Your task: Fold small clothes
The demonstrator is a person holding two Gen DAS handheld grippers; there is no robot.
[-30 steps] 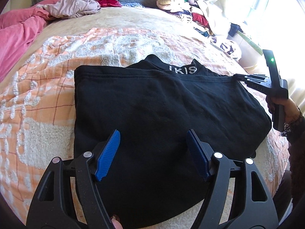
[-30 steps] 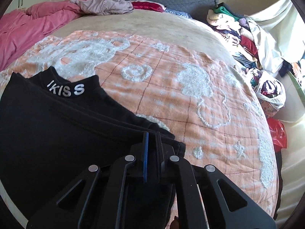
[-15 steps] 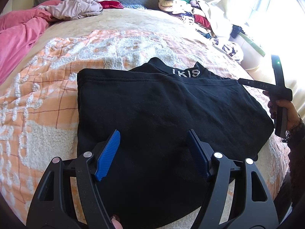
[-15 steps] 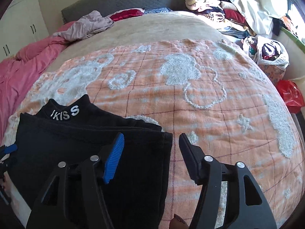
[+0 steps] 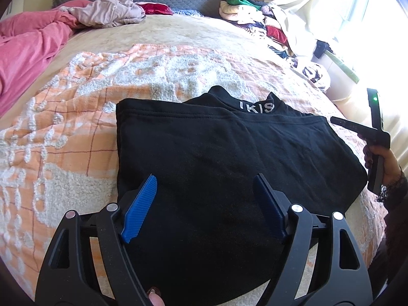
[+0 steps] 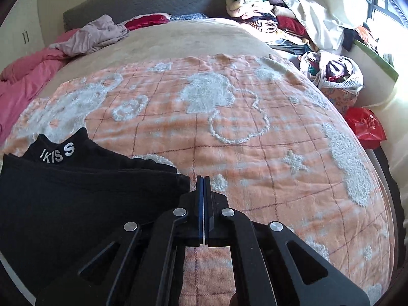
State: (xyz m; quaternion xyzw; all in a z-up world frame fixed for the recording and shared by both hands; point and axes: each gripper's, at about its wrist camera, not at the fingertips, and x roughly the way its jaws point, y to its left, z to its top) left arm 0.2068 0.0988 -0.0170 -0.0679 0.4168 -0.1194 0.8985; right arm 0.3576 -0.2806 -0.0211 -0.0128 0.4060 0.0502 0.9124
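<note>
A black garment (image 5: 229,158) with "IKISS" on its collar lies folded flat on the orange and white blanket (image 5: 76,132). My left gripper (image 5: 204,204) is open and empty, hovering over the garment's near part. My right gripper (image 6: 203,183) is shut with nothing between its blue pads, just right of the garment's right edge (image 6: 102,191), over the blanket. In the left wrist view the right gripper (image 5: 339,122) shows at the garment's far right corner, held by a hand.
A pink duvet (image 5: 25,46) and a beige garment (image 5: 107,12) lie at the bed's far left. A pile of clothes (image 6: 267,23) sits at the far right. A bag of clothes (image 6: 334,74) and a red bag (image 6: 364,127) lie beside the bed.
My right gripper let go of the garment's corner, opened, moved right off the cloth and has shut again empty. The left gripper stayed open over the garment.
</note>
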